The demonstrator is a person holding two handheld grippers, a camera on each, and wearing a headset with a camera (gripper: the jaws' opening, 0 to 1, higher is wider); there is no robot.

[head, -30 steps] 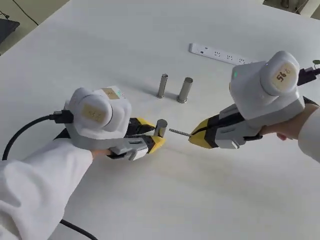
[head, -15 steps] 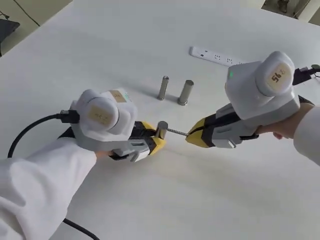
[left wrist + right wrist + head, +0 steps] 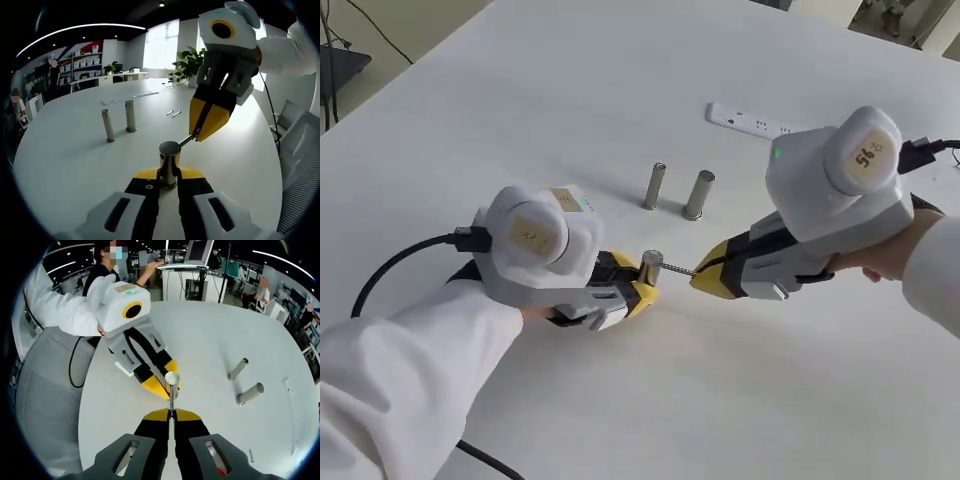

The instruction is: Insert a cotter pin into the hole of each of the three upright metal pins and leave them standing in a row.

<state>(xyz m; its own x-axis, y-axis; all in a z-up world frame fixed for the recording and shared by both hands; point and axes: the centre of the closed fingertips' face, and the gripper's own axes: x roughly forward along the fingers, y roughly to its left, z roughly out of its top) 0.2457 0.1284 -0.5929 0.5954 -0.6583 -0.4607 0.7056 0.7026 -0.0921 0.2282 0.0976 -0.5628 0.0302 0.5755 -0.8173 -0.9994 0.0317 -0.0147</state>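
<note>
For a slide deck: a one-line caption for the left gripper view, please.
Left gripper clamps an upright metal pin while the right gripper holds a cotter pin at its head.

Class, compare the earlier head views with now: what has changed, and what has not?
The right gripper has carried its thin steel cotter pin towards the left gripper, so the tip now reaches the short silver metal pin clamped there. Both grips held; the two other upright pins stayed put.
</note>
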